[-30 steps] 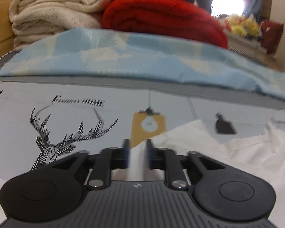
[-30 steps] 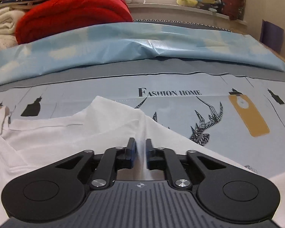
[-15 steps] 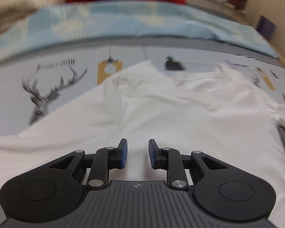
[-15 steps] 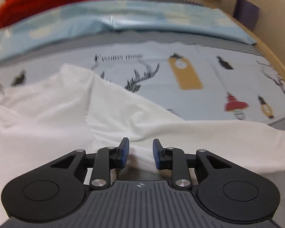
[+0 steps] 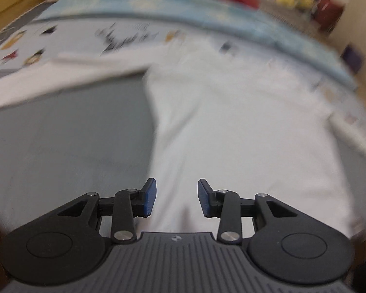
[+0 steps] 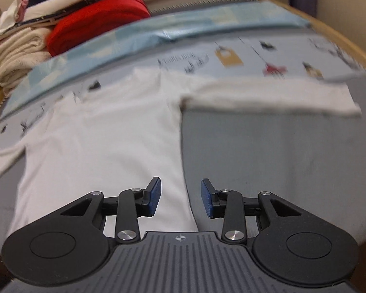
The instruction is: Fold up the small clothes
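Observation:
A white long-sleeved shirt [image 5: 244, 127] lies spread flat on the grey bed surface, sleeves stretched out to both sides. My left gripper [image 5: 174, 196] hovers over the shirt's lower left side edge, its jaws opening and nothing between the blue pads. In the right wrist view the same shirt [image 6: 105, 141] fills the left half, its right sleeve [image 6: 268, 97] reaching sideways. My right gripper [image 6: 180, 197] hangs above the lower right side edge, jaws opening too, holding nothing. The left wrist view is blurred by motion.
A printed light-blue sheet [image 6: 244, 51] lies under the shirt's top, with a folded pale-blue cover [image 6: 158, 31] behind it. A red blanket [image 6: 95, 24] and cream towels [image 6: 17, 53] are stacked at the back. Bare grey surface [image 6: 268, 158] lies right of the shirt, and more [image 5: 68, 141] on its left.
Both grippers let go of the shirt's shoulder area, pulled back towards the hem and rose. Their jaws have widened. The shirt now lies flat with sleeves spread.

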Demonstrator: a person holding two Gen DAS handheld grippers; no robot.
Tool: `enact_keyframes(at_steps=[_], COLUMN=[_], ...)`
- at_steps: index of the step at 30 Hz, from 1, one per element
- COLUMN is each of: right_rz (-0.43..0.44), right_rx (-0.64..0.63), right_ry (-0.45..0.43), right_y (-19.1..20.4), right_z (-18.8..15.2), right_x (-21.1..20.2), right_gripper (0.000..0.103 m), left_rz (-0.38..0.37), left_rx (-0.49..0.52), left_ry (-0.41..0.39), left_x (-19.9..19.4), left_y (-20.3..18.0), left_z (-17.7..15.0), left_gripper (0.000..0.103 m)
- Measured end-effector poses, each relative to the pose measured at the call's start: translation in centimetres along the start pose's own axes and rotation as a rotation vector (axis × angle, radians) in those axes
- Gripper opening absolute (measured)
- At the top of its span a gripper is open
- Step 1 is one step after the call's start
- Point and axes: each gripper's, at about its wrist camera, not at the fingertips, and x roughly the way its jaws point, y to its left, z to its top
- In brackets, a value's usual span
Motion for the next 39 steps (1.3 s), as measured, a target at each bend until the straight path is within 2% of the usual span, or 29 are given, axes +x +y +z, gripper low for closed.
enact_keyframes(at_steps=[3,4,6,8,10,13,15,16,17,18,19,20,23,26,29,32,34,37,39], right_rz=[-0.061,-0.059,-0.060,-0.111,-0.127,-0.111,-0.113,-0.114,-0.112,-0.104,-0.093,-0.078,-0.064,-0.081,-0.134,-0.115,-0.123,-0.119,-0.121], right_rx=[-0.015,-0.018,-0.063,-0.103,-0.068,0.023,0.026,0.018,0.014,0.015,0.018,0.022,0.026,0.056,0.038,0.002,-0.019,0.023,0.044], right_ry=[0.105,0.131,0.172,0.198,0.215,0.242,0.253,0.251,0.249,0.249,0.254,0.258,0.235,0.169,0.203,0.267,0.261,0.244,0.228], right_y=[-0.4,-0.4,-0.2,-0.1,-0.5,-1.2,-1.1,-1.0,-0.9,-0.9,-1.1,-1.2,-1.3,-2.2,-2.6,-2.0,-1.6,-1.9,-2.2], right_z=[-3.0,-3.6,-4.4,-5.1,-5.3,-5.6,-5.9,-6.0,-6.1,-6.1,-6.1,-6.1,-5.9,-5.1,-5.2,-5.9,-5.9,-5.4,-5.1], right_x=[2.0,2.4,3.2,3.9,4.3,4.7,4.8,4.8,4.7,4.7,4.8,4.7,4.1,2.8,3.2,4.2,4.2,3.8,3.4], right_gripper=[0.038,0.038,0.040,0.041,0.042,0.042,0.042,0.042,0.037,0.021,0.010,0.008,0.005,0.005,0.005,0.005,0.006,0.007,0.008], left_rz=[0.047,0.069,0.106,0.107,0.104,0.117,0.118,0.109,0.100,0.088,0.081,0.076,0.070,0.042,0.095,0.129,0.127,0.144,0.125], left_rx=[0.009,0.023,0.031,0.006,-0.001,0.045,0.062,0.058,0.050,0.040,0.032,0.028,0.023,0.012,-0.011,-0.011,0.000,0.044,0.087], left_ry=[0.024,0.038,0.054,0.069,0.095,0.144,0.158,0.160,0.161,0.163,0.163,0.161,0.130,0.106,0.153,0.177,0.163,0.071,0.008], left_x=[0.3,0.5,0.8,0.9,1.3,2.5,2.8,2.8,2.8,2.9,2.9,2.8,1.9,0.8,1.3,1.8,1.5,0.1,-0.8], left_y=[0.0,0.1,0.4,0.9,1.4,1.2,1.3,1.4,1.6,1.8,1.9,2.0,1.6,1.0,1.5,1.8,1.5,0.4,-0.3], left_z=[-1.6,-1.9,-2.3,-2.8,-3.3,-3.9,-4.1,-4.2,-4.2,-4.2,-4.1,-4.1,-4.1,-4.1,-4.5,-4.5,-4.4,-4.4,-4.2], left_gripper=[0.045,0.050,0.051,0.051,0.051,0.050,0.049,0.043,0.030,0.023,0.013,0.006,0.004,0.004,0.004,0.005,0.008,0.009,0.009])
